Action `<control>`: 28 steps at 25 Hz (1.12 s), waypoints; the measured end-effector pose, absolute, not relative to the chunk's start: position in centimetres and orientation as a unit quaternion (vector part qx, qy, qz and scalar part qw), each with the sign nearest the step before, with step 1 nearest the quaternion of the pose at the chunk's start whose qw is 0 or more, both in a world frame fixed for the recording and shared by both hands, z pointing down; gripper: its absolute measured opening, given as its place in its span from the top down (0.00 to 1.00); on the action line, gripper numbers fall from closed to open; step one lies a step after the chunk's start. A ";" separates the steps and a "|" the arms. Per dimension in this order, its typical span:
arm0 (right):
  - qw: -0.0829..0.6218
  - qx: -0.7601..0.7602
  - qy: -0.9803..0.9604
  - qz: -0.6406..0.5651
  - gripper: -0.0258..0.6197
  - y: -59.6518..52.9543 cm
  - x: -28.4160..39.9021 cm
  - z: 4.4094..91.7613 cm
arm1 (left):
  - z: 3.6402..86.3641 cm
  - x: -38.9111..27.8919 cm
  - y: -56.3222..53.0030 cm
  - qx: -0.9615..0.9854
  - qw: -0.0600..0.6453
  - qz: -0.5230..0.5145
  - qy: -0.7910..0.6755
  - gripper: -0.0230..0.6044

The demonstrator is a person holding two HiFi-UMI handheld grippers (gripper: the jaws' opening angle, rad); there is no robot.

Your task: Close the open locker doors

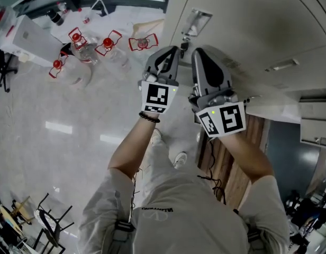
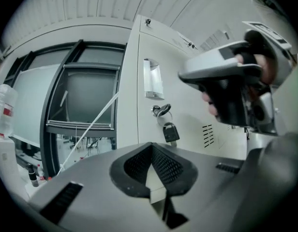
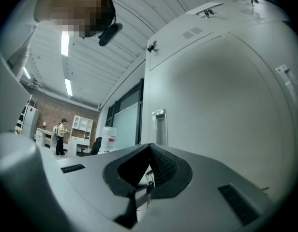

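Left gripper [image 2: 151, 149] and right gripper [image 3: 149, 151]: ribbed black jaws pressed together, empty; smooth pale metal locker door [image 1: 247, 30] fills upper right; boxy padlock [image 2: 170, 132] hangs centre.

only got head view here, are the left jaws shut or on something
Observer: The left gripper is shut, with nothing between its jaws.
Operator: and the right one
Observer: The right gripper is shut and empty too, pointing at the door.
Operator: whats that dark bit on the door
Observer: A key sticks out of the door, and a dark padlock-shaped fob hangs under it.
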State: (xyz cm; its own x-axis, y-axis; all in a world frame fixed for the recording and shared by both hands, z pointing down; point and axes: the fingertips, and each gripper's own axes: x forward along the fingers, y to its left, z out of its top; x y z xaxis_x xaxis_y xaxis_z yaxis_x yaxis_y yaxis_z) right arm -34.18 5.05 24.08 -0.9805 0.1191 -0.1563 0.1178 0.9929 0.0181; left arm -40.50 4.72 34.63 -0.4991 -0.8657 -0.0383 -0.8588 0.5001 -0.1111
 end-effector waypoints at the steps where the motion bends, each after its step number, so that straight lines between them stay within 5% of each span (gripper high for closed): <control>1: 0.077 0.067 0.995 0.012 0.95 5.4 -32.5 24.6 | 34.6 -40.5 4.7 -0.496 0.050 -0.042 0.866 0.96; 9: 0.042 0.088 0.995 0.015 0.95 5.8 -15.1 32.2 | 35.0 -33.8 8.2 -0.470 0.108 -0.040 0.875 0.96; 14: -0.029 0.081 0.996 -0.020 0.95 4.3 -5.4 41.0 | 46.1 -18.1 8.5 -0.529 -0.001 -0.151 0.835 0.96; 19: -0.061 0.045 0.997 -0.022 0.94 2.6 1.0 49.0 | 55.6 -6.2 5.2 -0.545 -0.068 -0.093 0.831 0.83; 28: -0.087 -0.012 0.996 0.006 0.94 -2.7 5.3 58.1 | 61.7 -4.9 -2.5 -0.493 -0.050 -0.097 0.863 0.71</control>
